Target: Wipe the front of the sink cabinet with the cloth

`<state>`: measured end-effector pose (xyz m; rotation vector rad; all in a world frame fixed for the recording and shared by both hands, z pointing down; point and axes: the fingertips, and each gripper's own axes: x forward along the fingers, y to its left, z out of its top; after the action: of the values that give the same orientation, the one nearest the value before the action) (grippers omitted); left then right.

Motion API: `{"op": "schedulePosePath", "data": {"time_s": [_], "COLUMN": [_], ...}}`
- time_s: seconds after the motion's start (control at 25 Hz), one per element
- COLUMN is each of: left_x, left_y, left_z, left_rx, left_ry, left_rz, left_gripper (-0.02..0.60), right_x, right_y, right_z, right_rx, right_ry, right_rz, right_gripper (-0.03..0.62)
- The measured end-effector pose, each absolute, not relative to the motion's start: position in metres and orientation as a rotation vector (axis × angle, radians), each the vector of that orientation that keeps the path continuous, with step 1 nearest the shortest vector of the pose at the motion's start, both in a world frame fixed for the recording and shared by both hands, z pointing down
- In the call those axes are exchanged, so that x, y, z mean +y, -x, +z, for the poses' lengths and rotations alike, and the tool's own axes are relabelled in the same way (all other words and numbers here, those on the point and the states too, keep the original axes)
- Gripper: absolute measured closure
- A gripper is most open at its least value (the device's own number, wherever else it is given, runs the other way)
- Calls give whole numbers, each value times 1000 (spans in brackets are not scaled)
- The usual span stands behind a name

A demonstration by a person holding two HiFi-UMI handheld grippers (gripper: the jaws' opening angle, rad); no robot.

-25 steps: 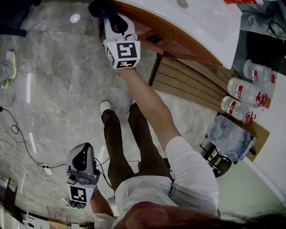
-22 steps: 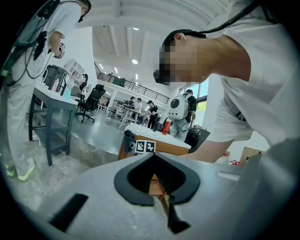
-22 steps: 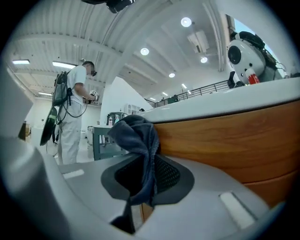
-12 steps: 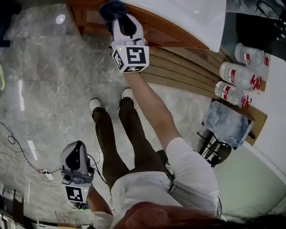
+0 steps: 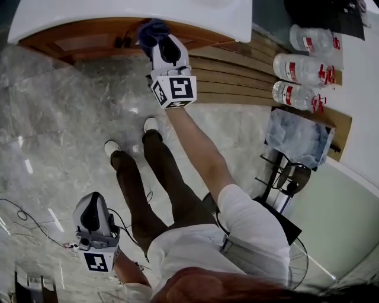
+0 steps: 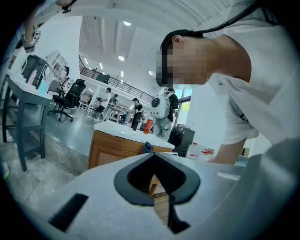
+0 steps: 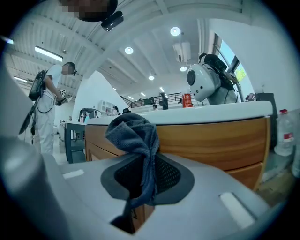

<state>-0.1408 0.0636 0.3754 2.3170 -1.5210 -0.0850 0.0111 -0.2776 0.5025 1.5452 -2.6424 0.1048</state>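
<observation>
The wooden sink cabinet with a white top runs along the top of the head view. My right gripper is shut on a dark blue cloth, which is bunched at its tips and pressed against the cabinet front under the white rim. In the right gripper view the cloth hangs between the jaws, with the cabinet front right behind it. My left gripper hangs low at the person's side, far from the cabinet, shut and holding nothing; its view shows the cabinet in the distance.
Three plastic water bottles lie on a slatted wooden board to the right of the cabinet. A grey bag on a dark stand is at the right. The person's legs and shoes stand on the marble floor. Cables lie at lower left.
The head view has shifted, so the cabinet now lies across the top. My right gripper with the cloth has slid along the cabinet front. The left gripper stays down at the side.
</observation>
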Motion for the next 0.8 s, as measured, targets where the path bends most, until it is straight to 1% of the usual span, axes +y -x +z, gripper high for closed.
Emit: {"op": "schedulePosePath", "data": {"time_s": [0.44,0.68,0.8], "left_x": [29,16,14], "left_y": [70,46,39], "left_z": [379,372,373], "left_rx": [-1383,-1343,-1324], "left_ry": [-2391,-2416,-2422], "left_rz": [-52,-60,-58], "left_gripper": [583,583,583], "right_x": [-284,-286,-287], "right_y": [-155,-217,-232], "right_z": [506,506,508], "right_rx": [-2501,-2414,-2386], "right_ry": [-1804,-1985,-2024], "right_rz": [119,178,191], "right_gripper": [522,523,522]}}
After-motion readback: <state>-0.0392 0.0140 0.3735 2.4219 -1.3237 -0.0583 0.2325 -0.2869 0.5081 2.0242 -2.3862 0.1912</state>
